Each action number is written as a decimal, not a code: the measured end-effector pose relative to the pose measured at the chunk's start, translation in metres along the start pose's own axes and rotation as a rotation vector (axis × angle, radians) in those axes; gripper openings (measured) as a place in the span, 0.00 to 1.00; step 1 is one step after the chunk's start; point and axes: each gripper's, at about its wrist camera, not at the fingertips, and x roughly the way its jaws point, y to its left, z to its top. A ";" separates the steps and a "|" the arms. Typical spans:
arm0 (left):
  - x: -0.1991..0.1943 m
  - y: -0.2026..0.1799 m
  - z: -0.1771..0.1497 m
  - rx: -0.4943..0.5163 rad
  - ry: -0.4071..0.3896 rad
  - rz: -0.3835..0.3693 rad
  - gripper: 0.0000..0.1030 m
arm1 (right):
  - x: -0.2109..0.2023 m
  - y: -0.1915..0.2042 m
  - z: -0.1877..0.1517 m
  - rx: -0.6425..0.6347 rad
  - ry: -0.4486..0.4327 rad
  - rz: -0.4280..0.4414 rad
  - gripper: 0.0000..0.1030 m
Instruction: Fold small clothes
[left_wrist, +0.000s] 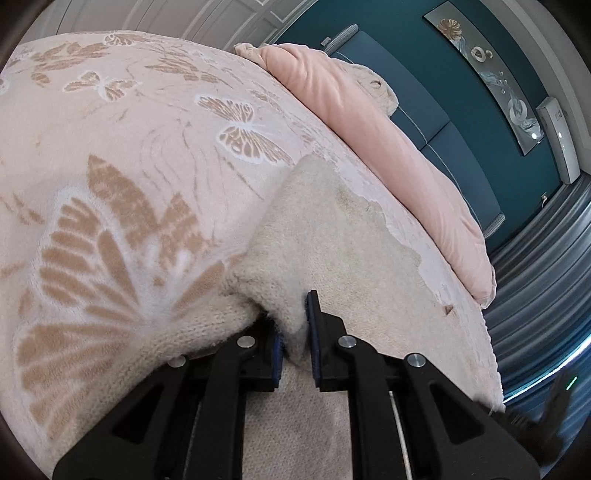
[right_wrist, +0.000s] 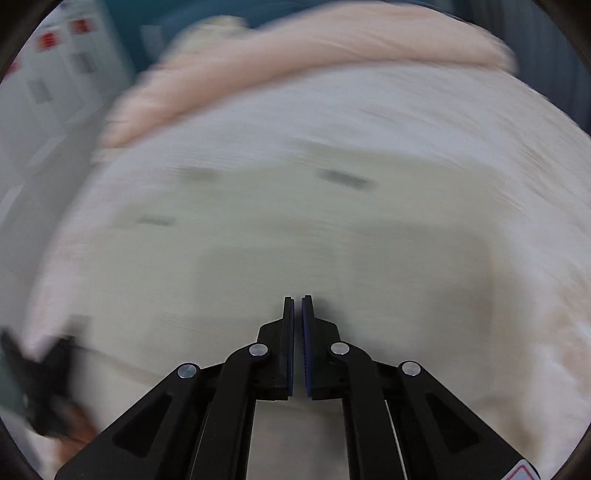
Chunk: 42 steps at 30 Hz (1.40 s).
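Note:
A cream knitted garment (left_wrist: 332, 236) lies on a pink butterfly-patterned blanket (left_wrist: 122, 155). My left gripper (left_wrist: 295, 325) is shut on a bunched edge of this garment and lifts a fold of it. In the right wrist view, which is blurred by motion, the same cream garment (right_wrist: 295, 229) spreads flat across the bed. My right gripper (right_wrist: 297, 306) is shut with nothing between its pads and hovers over the garment's near part. The other gripper shows dark and blurred at the lower left of that view (right_wrist: 37, 387).
A folded pink quilt (left_wrist: 388, 147) lies along the far side of the bed, also in the right wrist view (right_wrist: 295, 55). Behind it is a teal wall with a headboard (left_wrist: 424, 96). Grey curtains (left_wrist: 546, 277) hang at the right.

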 end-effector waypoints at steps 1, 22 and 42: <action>0.000 -0.001 0.000 0.003 0.002 0.007 0.12 | -0.003 -0.030 -0.004 0.052 0.002 0.027 0.00; 0.005 -0.008 0.003 0.040 0.016 0.061 0.12 | 0.002 -0.082 0.014 0.243 -0.056 0.067 0.02; -0.220 0.055 -0.068 0.248 0.450 0.262 0.92 | -0.197 -0.158 -0.262 0.293 0.114 0.034 0.72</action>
